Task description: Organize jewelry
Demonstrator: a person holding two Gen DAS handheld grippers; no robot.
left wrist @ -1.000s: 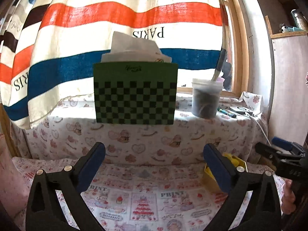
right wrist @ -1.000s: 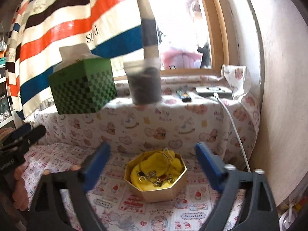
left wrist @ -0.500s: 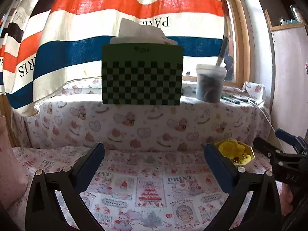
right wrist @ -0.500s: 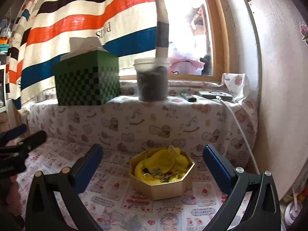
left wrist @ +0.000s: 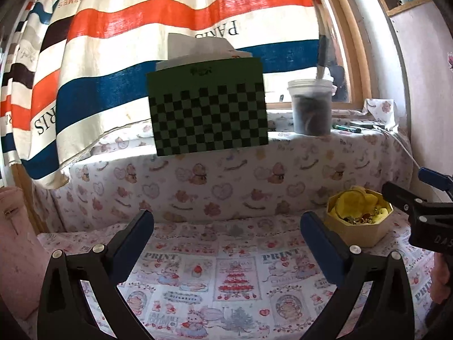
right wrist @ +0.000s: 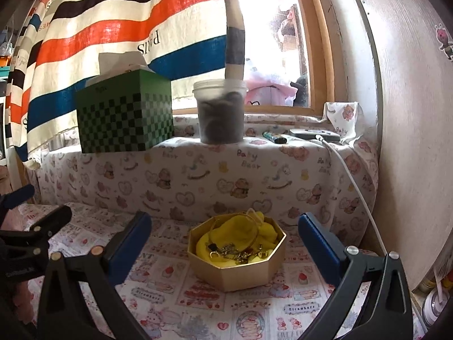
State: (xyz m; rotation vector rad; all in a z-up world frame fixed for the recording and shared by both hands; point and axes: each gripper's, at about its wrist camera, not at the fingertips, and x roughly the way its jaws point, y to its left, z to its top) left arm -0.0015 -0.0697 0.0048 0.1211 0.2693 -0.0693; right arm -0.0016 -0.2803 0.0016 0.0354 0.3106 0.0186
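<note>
The octagonal gold box [right wrist: 237,257] sat low and centre in the right wrist view on the printed cloth of the desk [right wrist: 175,297], lined with yellow fabric [right wrist: 240,231] and holding a tangle of gold jewelry [right wrist: 236,253]. The right tool [right wrist: 225,233] hovered just short of it, jaws wide apart and empty. The left tool [left wrist: 226,233], likewise apart and empty, faced bare cloth, the box at its right edge. Nothing appeared sorted yet; this looked like the approach. The next move probably called for lowering the right tool to pinch one chain. A green checkered tissue box [right wrist: 124,119] stood on the ledge behind.
</note>
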